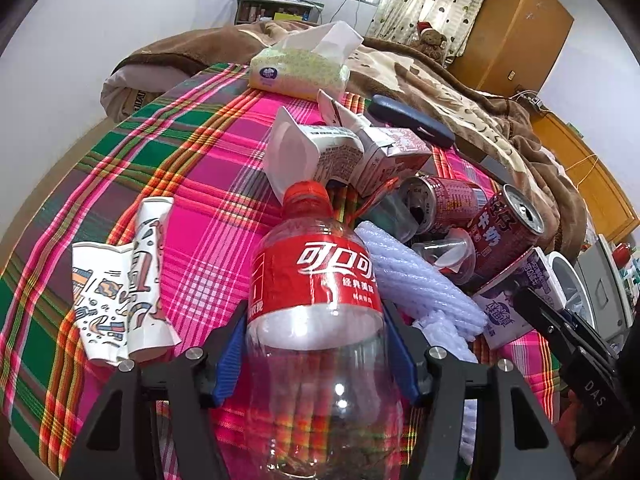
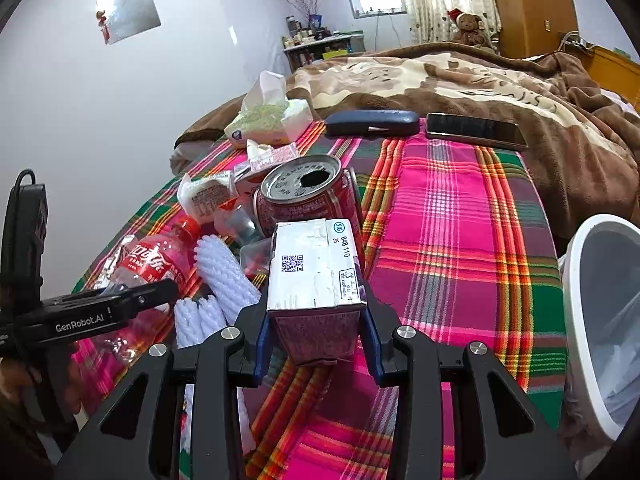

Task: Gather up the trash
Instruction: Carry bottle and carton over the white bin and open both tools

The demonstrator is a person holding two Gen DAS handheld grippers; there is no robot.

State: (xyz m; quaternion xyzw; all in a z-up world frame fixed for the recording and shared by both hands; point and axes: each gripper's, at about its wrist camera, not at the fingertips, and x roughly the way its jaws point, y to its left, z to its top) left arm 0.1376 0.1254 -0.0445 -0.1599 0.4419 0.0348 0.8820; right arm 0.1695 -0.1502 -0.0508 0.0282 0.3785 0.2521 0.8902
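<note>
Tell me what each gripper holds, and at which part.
Left gripper: the cola bottle, around its clear lower body. Right gripper: the drink carton, by its two sides.

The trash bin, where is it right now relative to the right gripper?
In the right wrist view the white-rimmed trash bin stands at the far right edge, beside the plaid cloth, to the right of the right gripper clamped on the drink carton.

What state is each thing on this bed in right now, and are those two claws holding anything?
Left gripper: shut on the cola bottle.
Cola bottle: empty, red cap on.
Right gripper: shut on the milk carton.
Milk carton: held, end toward camera.
Red can: on its side, opened.
Tissue pack: open, tissue sticking out.
Paper cup: crushed flat.
Phone: screen dark.
Bin: open, lined with a bag.
</note>
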